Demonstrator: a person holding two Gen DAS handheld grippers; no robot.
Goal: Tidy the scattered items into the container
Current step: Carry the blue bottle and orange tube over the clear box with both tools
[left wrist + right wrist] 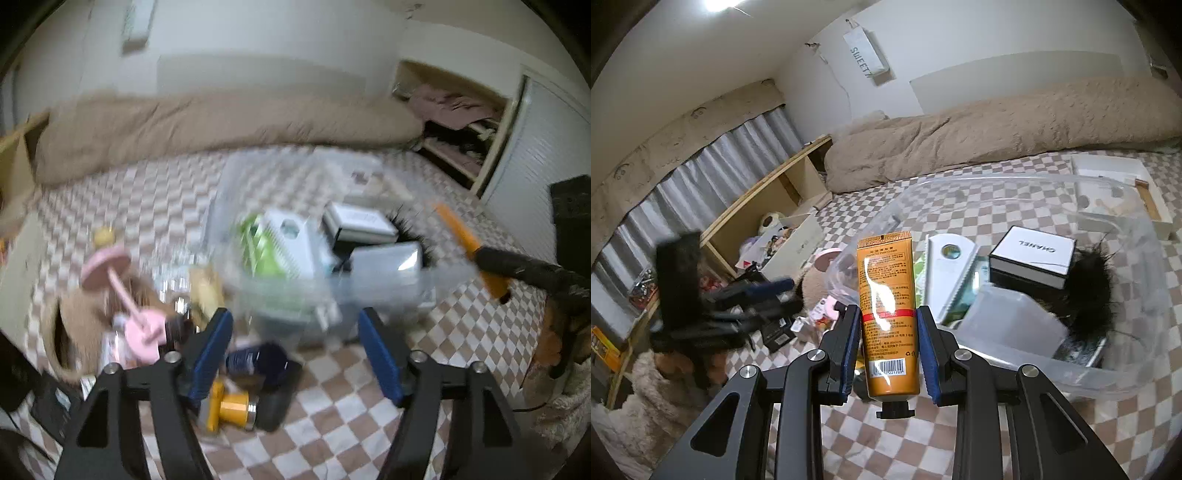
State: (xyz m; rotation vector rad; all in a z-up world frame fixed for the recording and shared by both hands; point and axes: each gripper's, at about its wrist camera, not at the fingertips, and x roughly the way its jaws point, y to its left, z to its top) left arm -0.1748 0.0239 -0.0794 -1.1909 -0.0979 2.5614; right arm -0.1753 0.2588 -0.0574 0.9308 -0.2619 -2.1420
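My right gripper (888,325) clamps an orange tube (888,314); the clear container (1137,295) sits just ahead-right. My left gripper (295,350) gapes, empty.

The right gripper (888,332) points forward and somewhat downward, its two blue-padded fingers (849,339) pressed flat against either side of an orange tube (888,314), which stands upright between them with its black cap at the near end. The left gripper (295,354) tilts more steeply downward, its jaws standing well apart with nothing gripped between the blue pads (380,354). In the right wrist view the left gripper appears as a dark, blurred shape at the left.
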